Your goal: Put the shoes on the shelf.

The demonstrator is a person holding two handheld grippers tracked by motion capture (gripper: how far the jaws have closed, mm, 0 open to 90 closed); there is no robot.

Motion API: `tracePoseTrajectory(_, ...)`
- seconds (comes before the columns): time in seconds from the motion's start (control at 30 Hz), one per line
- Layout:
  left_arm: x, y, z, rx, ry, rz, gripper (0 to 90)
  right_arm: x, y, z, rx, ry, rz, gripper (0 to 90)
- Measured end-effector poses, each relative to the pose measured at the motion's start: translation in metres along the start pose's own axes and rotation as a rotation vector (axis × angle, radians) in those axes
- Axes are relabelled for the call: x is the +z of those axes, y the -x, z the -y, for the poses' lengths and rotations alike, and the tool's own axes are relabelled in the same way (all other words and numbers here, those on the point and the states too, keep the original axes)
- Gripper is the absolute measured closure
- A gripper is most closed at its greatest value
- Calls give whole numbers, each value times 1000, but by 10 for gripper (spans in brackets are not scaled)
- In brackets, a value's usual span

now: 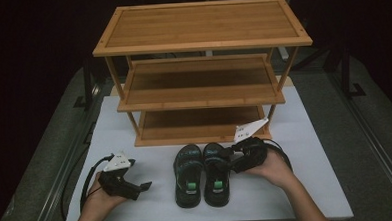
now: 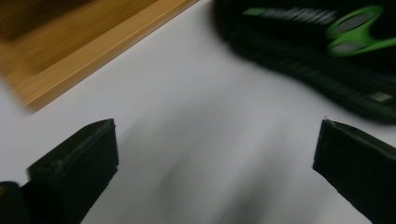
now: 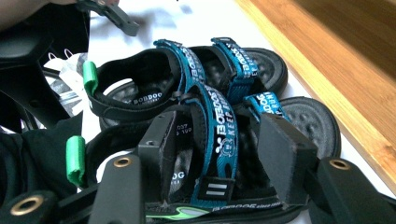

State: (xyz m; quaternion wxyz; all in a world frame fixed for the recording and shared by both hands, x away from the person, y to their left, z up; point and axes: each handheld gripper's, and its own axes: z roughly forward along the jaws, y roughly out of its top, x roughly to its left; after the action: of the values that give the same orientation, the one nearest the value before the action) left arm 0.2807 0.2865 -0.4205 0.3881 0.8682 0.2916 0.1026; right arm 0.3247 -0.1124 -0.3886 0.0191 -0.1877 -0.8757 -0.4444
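Observation:
A pair of black sandals with blue straps and green tabs lies side by side on the white table top, in front of the rack. My right gripper [image 1: 225, 153] reaches in from the right over the right sandal [image 1: 216, 177]. In the right gripper view its jaws [image 3: 219, 149] straddle that sandal's blue strap [image 3: 224, 116]; a gap shows beside the right pad, so the gripper is open. The left sandal [image 3: 154, 79] lies just beyond. My left gripper [image 1: 146, 185] hovers left of the left sandal [image 1: 188, 177], open [image 2: 215, 149] with only bare table between its jaws.
A three-tier bamboo shoe rack [image 1: 202, 70] stands at the back of the white table top [image 1: 307, 185], its bottom shelf edge [image 2: 93, 51] close behind the sandals. Grey floor and metal rails flank the table.

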Motion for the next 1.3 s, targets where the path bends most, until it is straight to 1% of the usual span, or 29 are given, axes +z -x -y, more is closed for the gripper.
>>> tracePoseTrajectory(0.03, 1, 2, -4, 11, 2, 23, 72, 0, -1, 1, 4, 1, 7, 471)
tracePoseTrajectory(0.07, 2, 5, -9, 21, 8, 45, 87, -1, -1, 2, 7, 1, 5, 471)
tracePoseTrajectory(0.13, 4, 10, -19, 33, 25, 77, 89, -2, -2, 4, 11, 2, 17, 472)
tracePoseTrajectory(0.17, 5, 11, -22, 34, 38, 89, 104, -3, -3, 5, 15, 0, 26, 471)
tracePoseTrajectory(0.2, 5, 13, -27, 34, 55, 116, 144, -4, -3, 6, 13, 0, 27, 472)
tracePoseTrajectory(0.23, 6, 14, -32, 38, 60, 138, 157, -5, -4, 7, 17, 4, 31, 477)
tracePoseTrajectory(0.27, 6, 14, -32, 38, 60, 138, 165, -7, -4, 8, 20, 5, 32, 477)
tracePoseTrajectory(0.3, 8, 16, -40, 51, 62, 176, 218, -8, -5, 9, 21, 9, 35, 483)
tracePoseTrajectory(0.33, 9, 17, -45, 56, 67, 198, 259, -8, -5, 10, 20, 10, 38, 486)
tracePoseTrajectory(0.37, 11, 19, -49, 64, 73, 208, 276, -9, -5, 11, 23, 10, 40, 486)
tracePoseTrajectory(0.43, 14, 21, -56, 78, 82, 225, 279, -9, -6, 12, 27, 14, 42, 495)
tracePoseTrajectory(0.47, 17, 22, -60, 90, 83, 241, 300, -9, -6, 12, 27, 15, 44, 495)
tracePoseTrajectory(0.57, 25, 24, -70, 111, 76, 260, 326, -10, -6, 14, 29, 19, 52, 512)
tracePoseTrajectory(0.6, 28, 24, -72, 122, 70, 267, 342, -10, -6, 15, 32, 18, 54, 537)
tracePoseTrajectory(0.67, 34, 25, -77, 133, 62, 277, 359, -10, -6, 16, 37, 22, 47, 549)
tracePoseTrajectory(0.8, 45, 26, -83, 146, 49, 305, 415, -9, -7, 17, 42, 31, 48, 570)
tracePoseTrajectory(0.9, 51, 26, -83, 146, 40, 316, 461, -5, -8, 17, 42, 27, 45, 582)
tracePoseTrajectory(0.97, 53, 26, -82, 149, 25, 305, 494, -2, -8, 17, 46, 16, 44, 596)
tracePoseTrajectory(1.03, 55, 26, -80, 152, 11, 308, 526, 1, -8, 17, 50, 9, 37, 611)
tracePoseTrajectory(1.17, 56, 26, -79, 153, 2, 323, 572, 3, -9, 17, 57, 4, 40, 634)
tracePoseTrajectory(1.3, 57, 26, -78, 159, -7, 326, 599, 4, -9, 18, 75, 0, 43, 662)
